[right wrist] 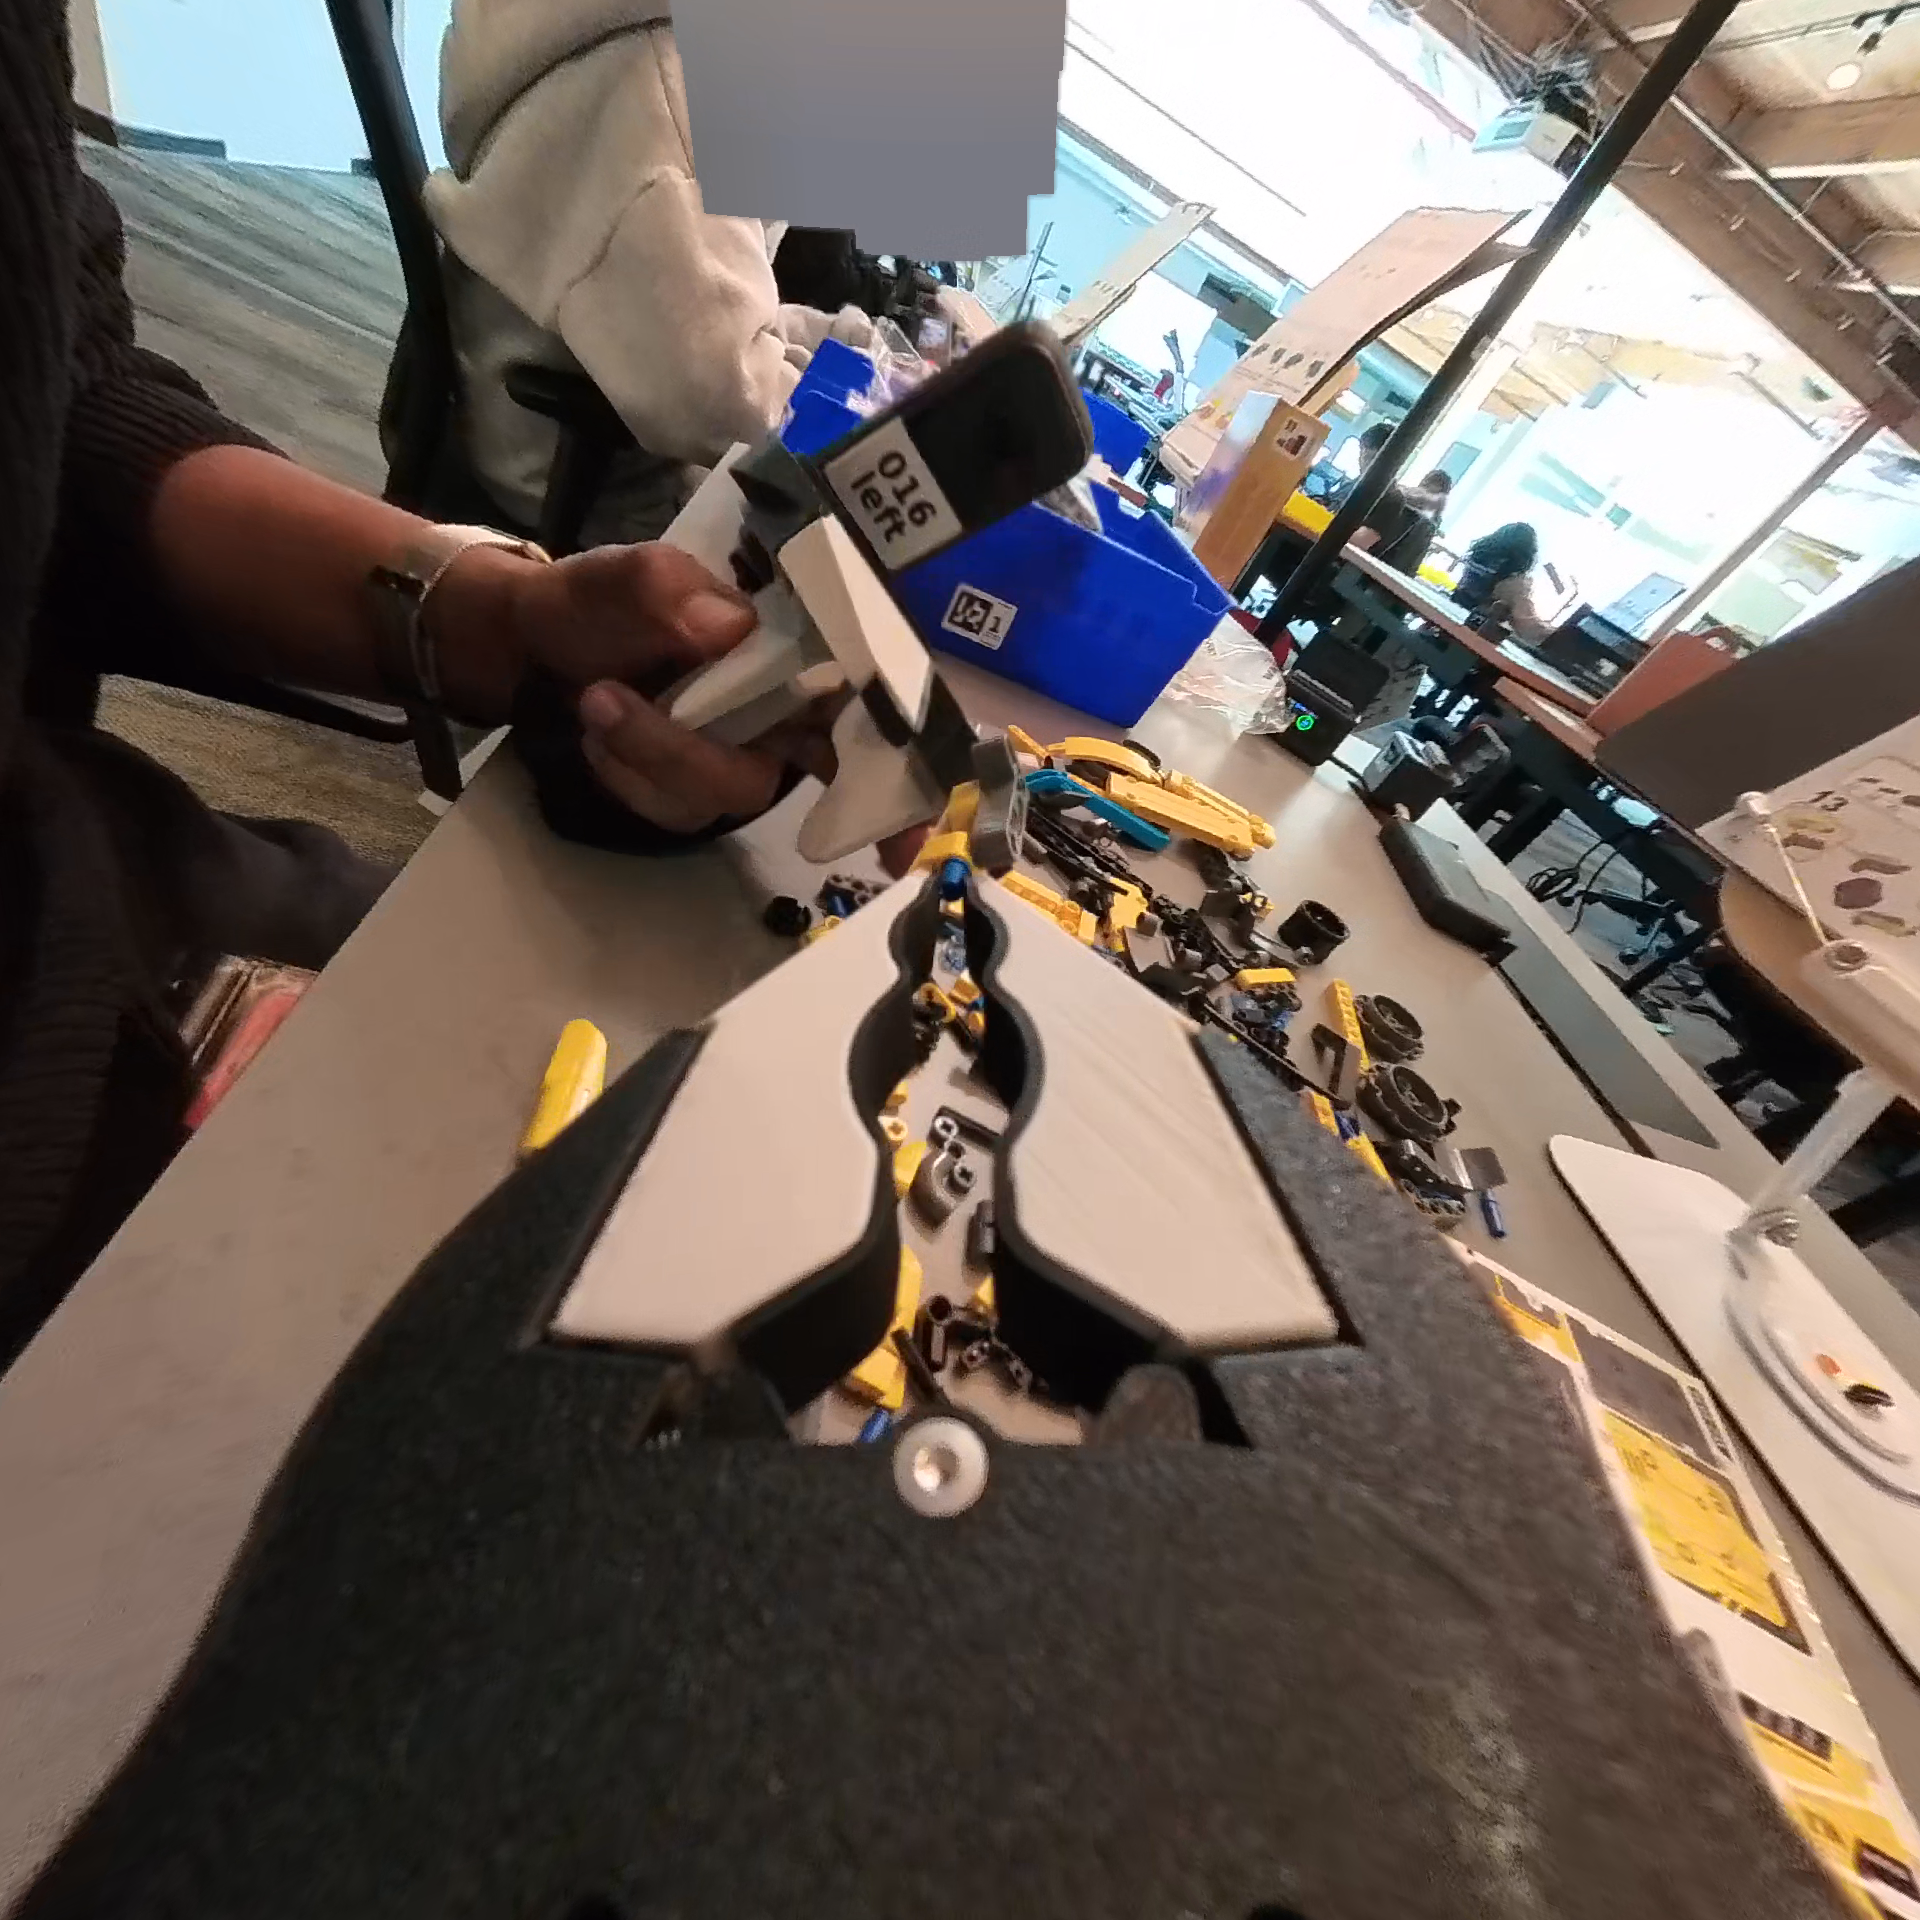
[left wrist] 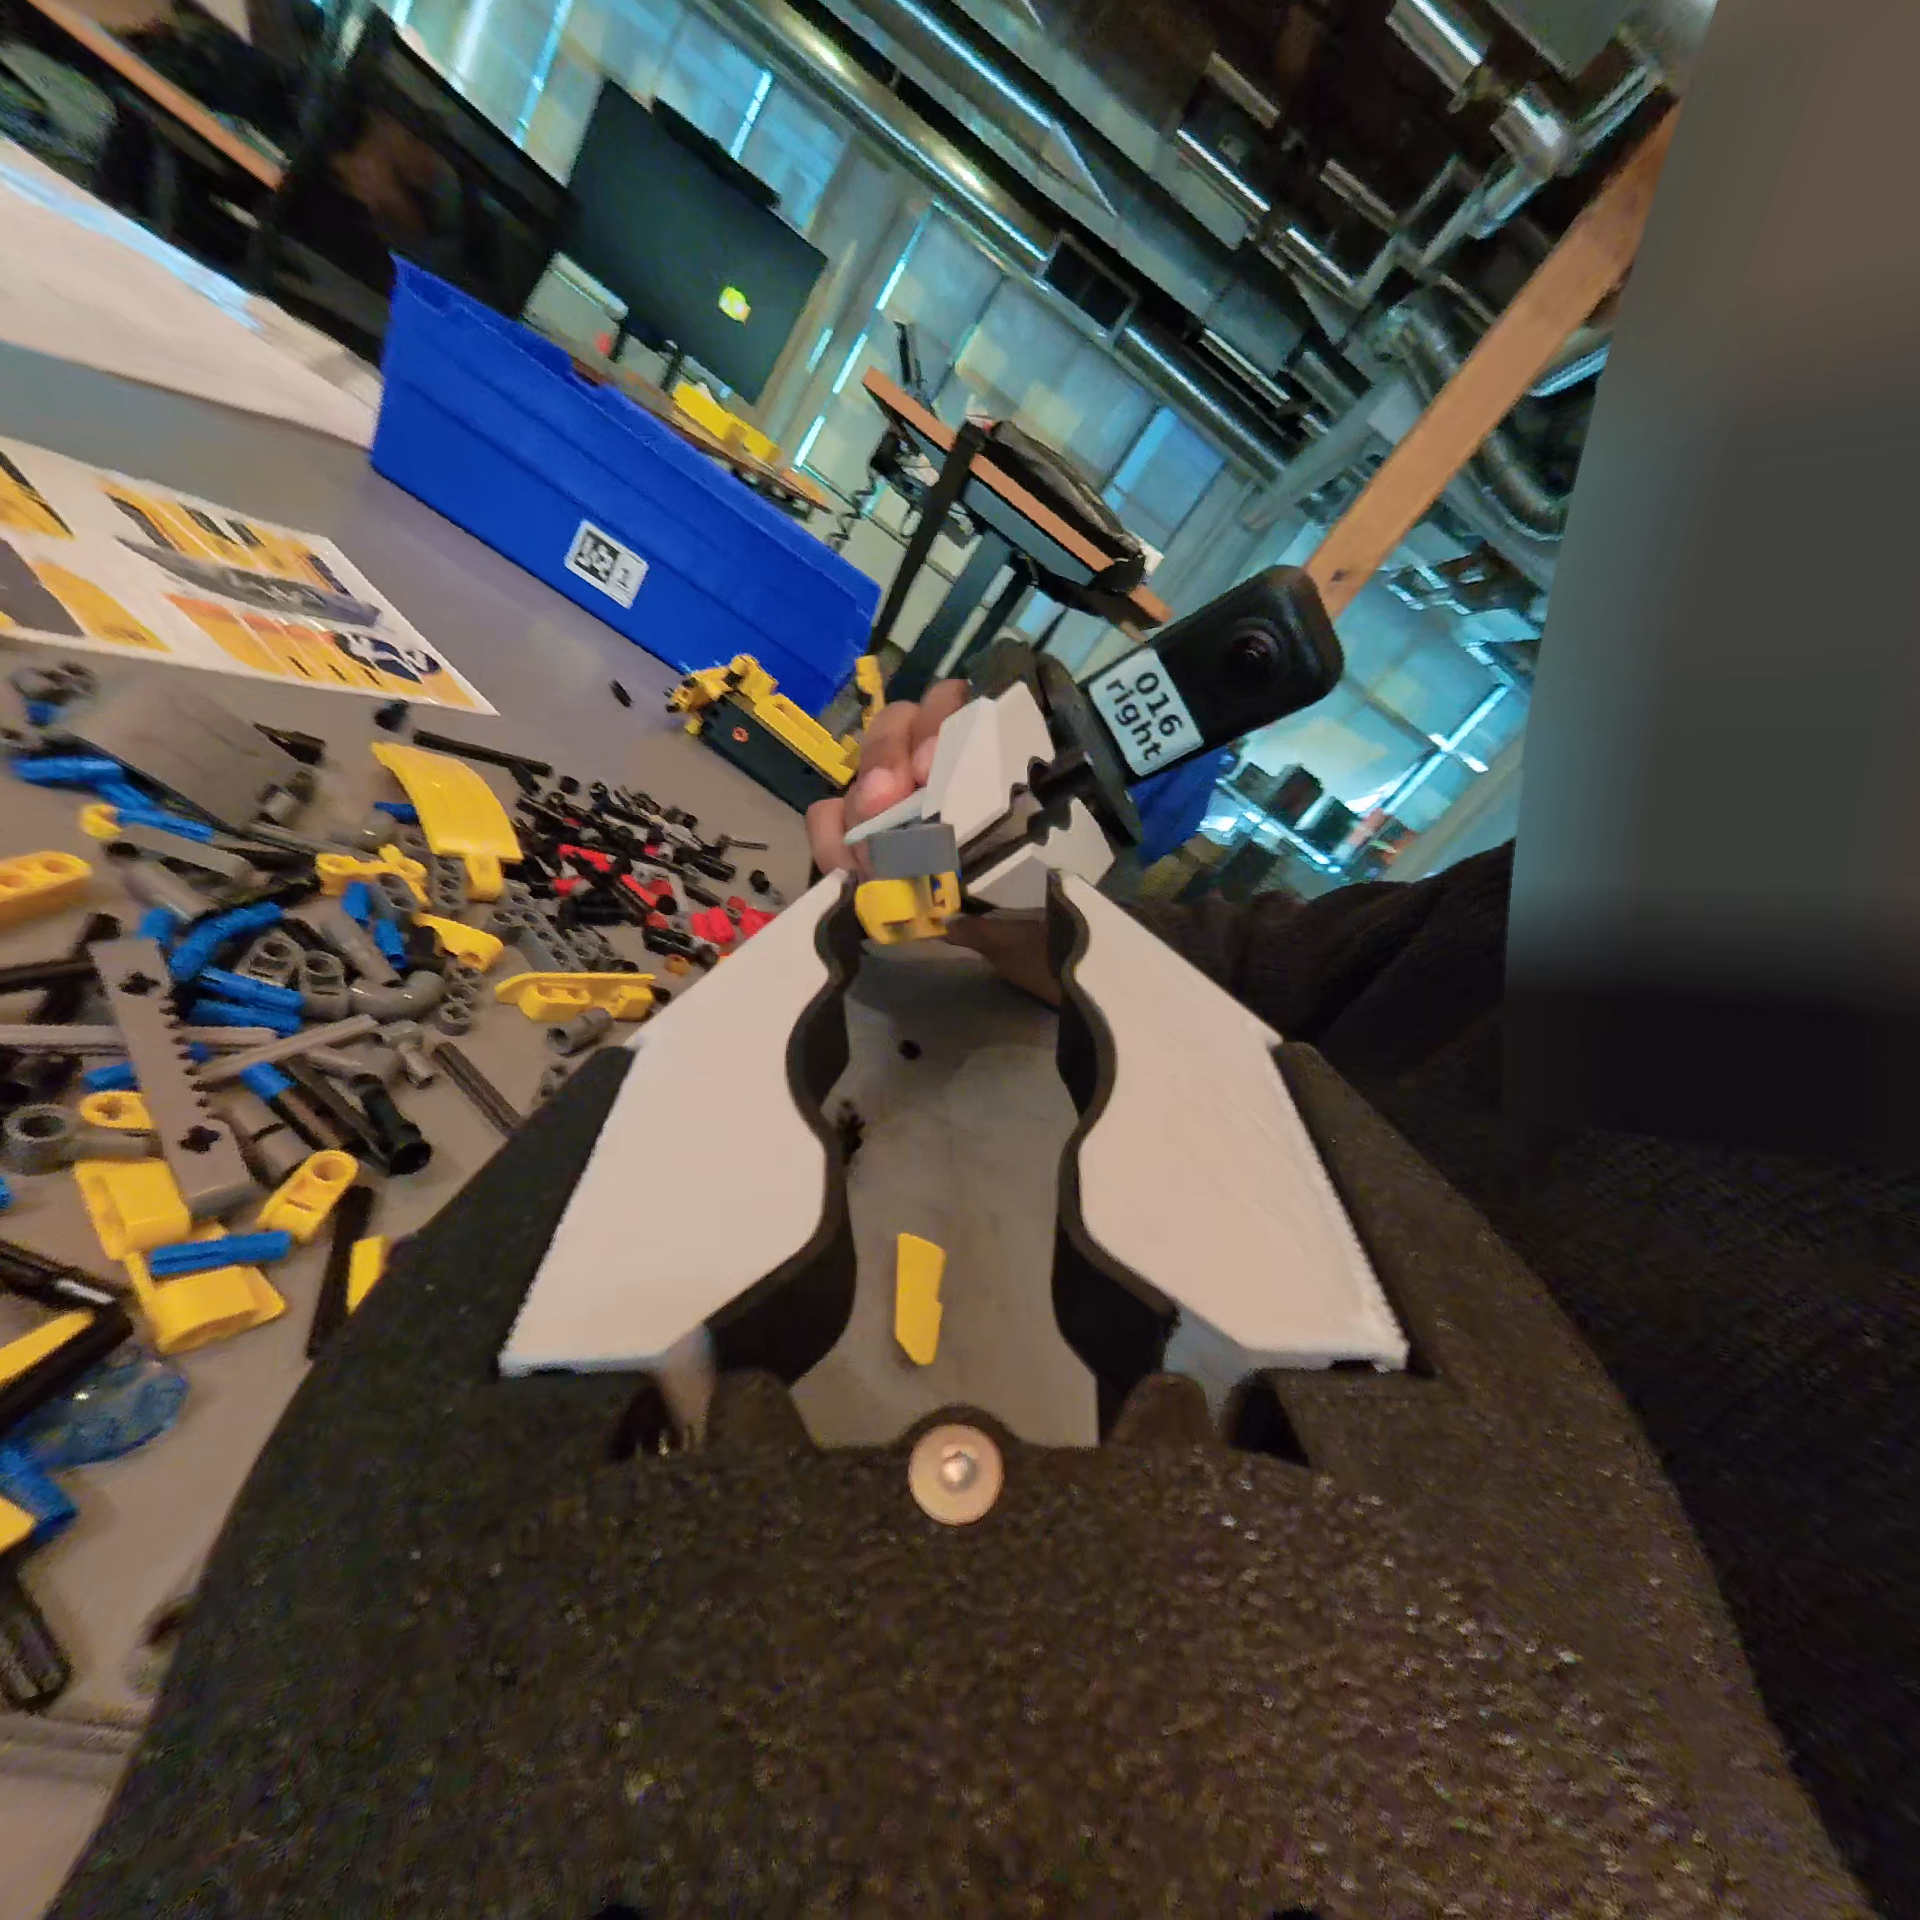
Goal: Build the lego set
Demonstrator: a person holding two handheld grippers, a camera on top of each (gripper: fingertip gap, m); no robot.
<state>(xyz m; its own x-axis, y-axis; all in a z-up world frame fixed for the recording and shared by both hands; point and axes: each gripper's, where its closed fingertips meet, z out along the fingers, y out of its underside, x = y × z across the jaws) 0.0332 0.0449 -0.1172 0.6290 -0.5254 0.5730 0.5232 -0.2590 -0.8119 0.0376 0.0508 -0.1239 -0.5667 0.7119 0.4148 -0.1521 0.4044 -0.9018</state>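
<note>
My left gripper has its jaws apart. A small yellow piece with a grey block on top sits at its tips, touching the left finger only. My right gripper is nearly closed on a blue pin that meets the yellow piece. The grey block stands just beyond. The right gripper shows far off in the left wrist view, held by a hand. The left gripper shows in the right wrist view, also hand-held.
Several loose yellow, blue, black and grey parts lie on the grey table. A partly built yellow model, a blue bin, an instruction sheet and a white stand base are nearby. A seated person is behind. Both grippers' tips are close together, under 4 cm apart.
</note>
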